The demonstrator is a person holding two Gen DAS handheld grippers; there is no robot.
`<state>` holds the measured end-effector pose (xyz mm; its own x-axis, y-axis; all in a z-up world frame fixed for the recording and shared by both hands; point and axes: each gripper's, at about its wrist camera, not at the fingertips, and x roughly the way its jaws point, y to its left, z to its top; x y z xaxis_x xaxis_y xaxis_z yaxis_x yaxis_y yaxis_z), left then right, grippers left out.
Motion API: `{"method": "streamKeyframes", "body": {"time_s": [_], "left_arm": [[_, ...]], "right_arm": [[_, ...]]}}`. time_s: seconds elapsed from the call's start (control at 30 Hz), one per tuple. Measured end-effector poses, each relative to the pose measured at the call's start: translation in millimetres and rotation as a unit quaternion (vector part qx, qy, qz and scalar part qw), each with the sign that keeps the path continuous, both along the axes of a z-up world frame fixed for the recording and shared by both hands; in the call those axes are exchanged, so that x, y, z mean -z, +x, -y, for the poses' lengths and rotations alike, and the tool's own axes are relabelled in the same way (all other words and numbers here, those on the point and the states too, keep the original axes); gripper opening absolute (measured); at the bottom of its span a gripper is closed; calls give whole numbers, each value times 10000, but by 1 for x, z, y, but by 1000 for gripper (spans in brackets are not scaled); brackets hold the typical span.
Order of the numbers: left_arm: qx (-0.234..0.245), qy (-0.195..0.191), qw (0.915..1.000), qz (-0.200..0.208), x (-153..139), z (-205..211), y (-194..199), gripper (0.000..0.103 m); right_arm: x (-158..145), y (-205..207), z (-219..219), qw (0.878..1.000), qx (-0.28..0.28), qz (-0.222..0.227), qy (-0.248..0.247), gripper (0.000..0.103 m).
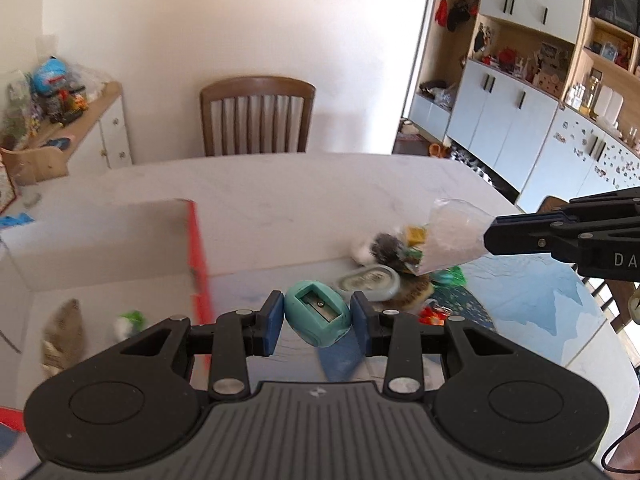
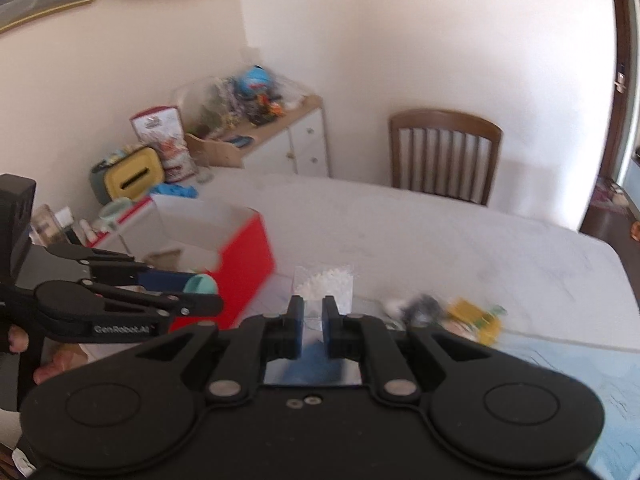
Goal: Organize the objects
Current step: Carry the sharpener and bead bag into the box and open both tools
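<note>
My left gripper [image 1: 317, 322] is clamped on a teal sharpener [image 1: 318, 314], both blue pads tight against its sides, blade slot facing the camera. It's held in the air just right of the red box [image 1: 199, 256], above the table edge. From the right wrist view the left gripper [image 2: 202, 294] sits beside the box [image 2: 240, 264] with the sharpener [image 2: 201, 284] poking out past its tips.

My right gripper [image 2: 313, 322] is closed down to a narrow gap on the neck of a clear bag [image 2: 325, 286] of white bits; the bag sticks out ahead of the fingers. From the left wrist view the bag [image 1: 456, 234] fans out from the right gripper's [image 1: 490, 236] tip, held above the pile.

The box is open-topped, white inside; a brownish item [image 1: 64, 338] and a green-white one [image 1: 130, 320] lie in it, too blurred to name.

The pile [image 1: 394, 268] of small stuff lies on the table [image 1: 300, 192] right of the box: a grey-green oval lid [image 1: 370, 282], a dark fuzzy thing, something yellow. Part of it is on a blue map mat [image 1: 532, 300]. Motion blur on both views.
</note>
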<state>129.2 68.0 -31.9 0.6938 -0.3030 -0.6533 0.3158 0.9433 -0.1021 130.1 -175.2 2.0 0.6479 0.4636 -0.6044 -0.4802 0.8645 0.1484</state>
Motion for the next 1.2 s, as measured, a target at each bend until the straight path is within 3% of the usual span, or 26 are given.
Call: {"method": "streamKeyframes", "body": {"time_s": [0.33,0.7,1.2], "left_arm": [[-419,114,9991,29,-14,-80,9,36],[-835,384,9956,-194,-1,-163,32,36],[-280,689,9945,-740,52,-161,72,36]], "right_arm": [[-16,11,-94,9981,-588,182,51,8],[8,31,-175,9955,-938,-48,-77,8],[62,92,-224,9945,-617,-651,-541,8]]}}
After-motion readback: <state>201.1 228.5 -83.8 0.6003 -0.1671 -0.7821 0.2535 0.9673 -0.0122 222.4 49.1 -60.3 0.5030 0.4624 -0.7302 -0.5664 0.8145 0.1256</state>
